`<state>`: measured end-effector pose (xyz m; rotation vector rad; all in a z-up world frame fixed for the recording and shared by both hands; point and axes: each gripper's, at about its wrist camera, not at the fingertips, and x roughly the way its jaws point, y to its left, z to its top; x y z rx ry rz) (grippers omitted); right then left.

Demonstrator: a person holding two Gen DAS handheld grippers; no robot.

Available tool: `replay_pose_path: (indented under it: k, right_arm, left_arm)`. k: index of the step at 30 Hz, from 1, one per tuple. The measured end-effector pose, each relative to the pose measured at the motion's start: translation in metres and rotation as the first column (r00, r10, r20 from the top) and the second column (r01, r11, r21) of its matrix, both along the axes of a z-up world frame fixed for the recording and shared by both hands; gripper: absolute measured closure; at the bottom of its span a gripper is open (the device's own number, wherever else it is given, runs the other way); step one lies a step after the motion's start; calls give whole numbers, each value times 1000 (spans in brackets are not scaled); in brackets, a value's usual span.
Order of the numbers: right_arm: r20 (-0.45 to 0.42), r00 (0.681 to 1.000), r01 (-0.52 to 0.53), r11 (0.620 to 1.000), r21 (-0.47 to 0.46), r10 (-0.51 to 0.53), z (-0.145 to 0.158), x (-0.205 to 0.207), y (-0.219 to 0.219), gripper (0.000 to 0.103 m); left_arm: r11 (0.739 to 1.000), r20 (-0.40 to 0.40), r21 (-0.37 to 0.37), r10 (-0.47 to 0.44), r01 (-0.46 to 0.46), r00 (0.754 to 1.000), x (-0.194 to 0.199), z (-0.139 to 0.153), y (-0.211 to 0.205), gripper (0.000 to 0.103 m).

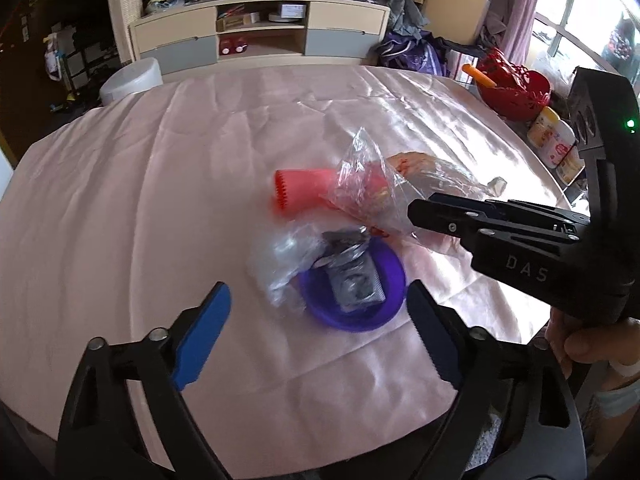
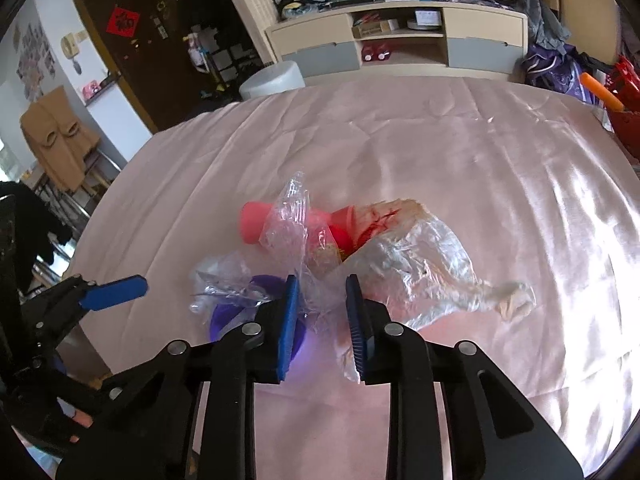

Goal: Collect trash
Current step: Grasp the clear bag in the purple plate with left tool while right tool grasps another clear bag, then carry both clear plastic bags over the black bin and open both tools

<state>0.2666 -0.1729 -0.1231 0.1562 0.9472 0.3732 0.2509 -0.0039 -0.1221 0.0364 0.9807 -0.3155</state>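
Observation:
A purple bowl (image 1: 390, 280) sits on the pink tablecloth and holds a grey foil wrapper (image 1: 354, 276) and a crumpled clear bag (image 1: 280, 256). My left gripper (image 1: 320, 316) is open around the bowl's near side, empty. My right gripper (image 2: 322, 312) has its jaws partly closed around a clear plastic wrapper (image 2: 294, 220), lifted just above the bowl (image 2: 224, 314); it shows in the left wrist view (image 1: 360, 176) too. Behind lie a red-orange plastic cup (image 1: 300, 192) on its side and a white plastic bag (image 2: 420, 264).
A red basket (image 1: 512, 84) and jars (image 1: 556, 140) stand at the table's right edge. A white stool (image 1: 132, 80) and a TV cabinet (image 1: 260, 32) stand beyond the far edge. Bare tablecloth (image 1: 120, 200) stretches to the left.

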Motion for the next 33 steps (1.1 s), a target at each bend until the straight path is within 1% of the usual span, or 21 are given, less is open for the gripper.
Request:
replay_pose_path:
  k: [3, 7, 10, 12, 13, 15, 18, 21, 27, 30, 33]
  right_arm:
    - [18, 999, 28, 1000, 9, -28, 7, 0, -13, 79]
    - [33, 999, 42, 999, 21, -43, 14, -2, -24, 79]
    - [42, 998, 43, 999, 24, -44, 17, -5, -29, 79]
    - [45, 998, 42, 999, 24, -43, 18, -6, -31, 79]
    - [47, 998, 42, 999, 23, -43, 19, -7, -32, 79]
    - [50, 998, 41, 999, 18, -42, 20, -9, -34, 79]
    - [56, 998, 41, 999, 12, -42, 25, -15, -35, 79]
    - [64, 997, 43, 999, 7, -44, 31, -22, -35, 79]
    - [106, 993, 47, 999, -10, -46, 52, -45, -33, 79]
    - [134, 990, 49, 998, -27, -45, 64, -62, -32, 79]
    - [147, 988, 42, 998, -38, -36, 71, -78, -33, 79]
  left_arm:
    - [1000, 5, -14, -15, 16, 1000, 5, 1, -6, 34]
    - [999, 17, -35, -16, 16, 1000, 14, 2, -12, 41]
    - [999, 8, -45, -15, 16, 1000, 21, 0, -15, 50]
    - [999, -3, -50, -23, 23, 1000, 24, -3, -17, 59]
    - [998, -9, -49, -29, 28, 1000, 25, -5, -19, 62]
    - [998, -17, -45, -41, 41, 999, 25, -8, -21, 76]
    - [998, -6, -37, -45, 44, 999, 20, -6, -22, 77]
    - [999, 24, -24, -39, 40, 999, 10, 4, -21, 77]
    - [999, 108, 2, -38, 38, 993, -18, 40, -18, 77]
    - [999, 150, 3, -37, 37, 988, -40, 59, -15, 77]
    - [999, 169, -6, -35, 36, 985, -61, 68, -12, 77]
